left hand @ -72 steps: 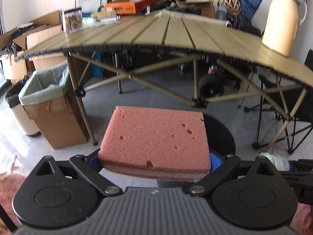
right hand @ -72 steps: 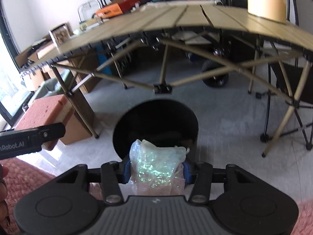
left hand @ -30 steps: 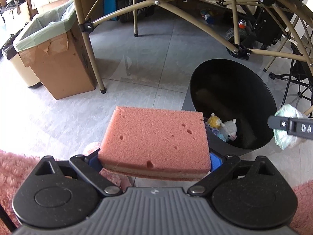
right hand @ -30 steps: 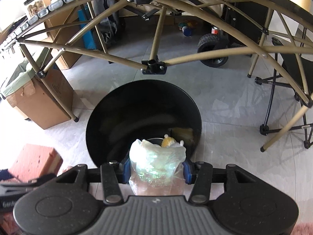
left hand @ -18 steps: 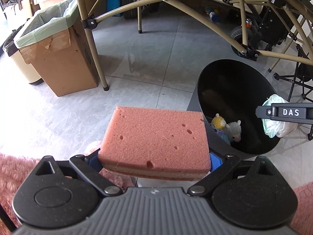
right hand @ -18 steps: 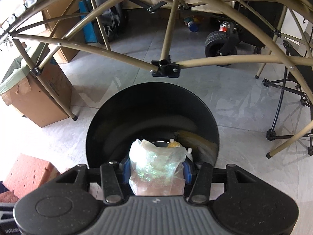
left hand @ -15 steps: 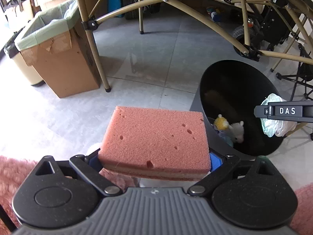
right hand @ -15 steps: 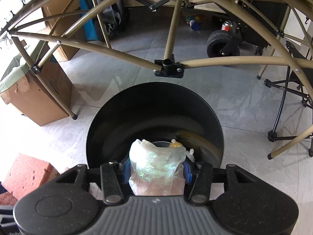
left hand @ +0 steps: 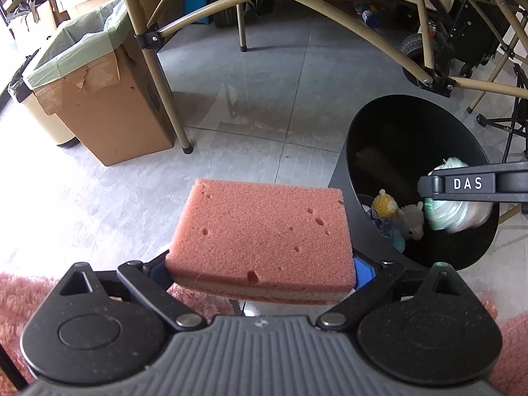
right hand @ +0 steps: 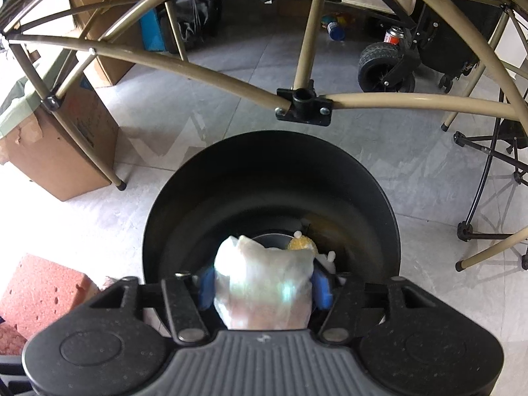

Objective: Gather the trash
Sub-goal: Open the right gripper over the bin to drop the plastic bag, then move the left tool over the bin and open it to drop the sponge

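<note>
Since the earlier frames you have swung both tools down from the desk to the black bin (left hand: 409,138).

Left wrist view: your left tool (left hand: 260,264) is clamped on the pink sponge (left hand: 260,231), short of the rim; carry it further right before letting go. Plush toys (left hand: 399,213) lie inside. A lined cardboard box (left hand: 95,99) stands apart.

Right wrist view: your right tool (right hand: 264,287) appears to pinch the crumpled plastic bag (right hand: 264,287) over the bin's mouth; just release.
</note>
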Available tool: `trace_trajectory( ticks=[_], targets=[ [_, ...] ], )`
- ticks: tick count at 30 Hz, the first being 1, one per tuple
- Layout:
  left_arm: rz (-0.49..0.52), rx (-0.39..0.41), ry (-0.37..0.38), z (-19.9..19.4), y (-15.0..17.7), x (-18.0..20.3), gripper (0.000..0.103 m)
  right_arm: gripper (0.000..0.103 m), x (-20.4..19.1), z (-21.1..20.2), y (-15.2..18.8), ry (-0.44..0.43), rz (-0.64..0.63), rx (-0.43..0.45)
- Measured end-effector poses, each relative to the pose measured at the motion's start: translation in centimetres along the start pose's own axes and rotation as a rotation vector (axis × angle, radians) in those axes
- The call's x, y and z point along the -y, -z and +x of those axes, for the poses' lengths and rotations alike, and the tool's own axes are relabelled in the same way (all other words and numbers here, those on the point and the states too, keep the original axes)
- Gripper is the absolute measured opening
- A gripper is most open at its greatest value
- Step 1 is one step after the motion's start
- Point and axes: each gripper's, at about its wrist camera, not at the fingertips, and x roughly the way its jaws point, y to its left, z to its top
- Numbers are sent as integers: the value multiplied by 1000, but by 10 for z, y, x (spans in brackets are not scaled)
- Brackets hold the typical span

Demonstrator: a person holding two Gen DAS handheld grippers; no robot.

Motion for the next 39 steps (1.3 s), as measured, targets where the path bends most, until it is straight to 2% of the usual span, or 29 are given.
trace_trajectory(
  ticks=[2,6,27,39],
  targets=[
    [0,-3,-1,1,0,0,99,91,-1,2,-1,8,-1,-3],
    [-2,-8,-5,3,0,-1,99,103,0,4,-3,14,14,-13],
    [4,3,-12,0,1,1,99,103,1,-1,-1,9,5,-13],
    [49,58,-11,-10,-1,18,99,103,23,-22,2,4,52,35]
  ],
)
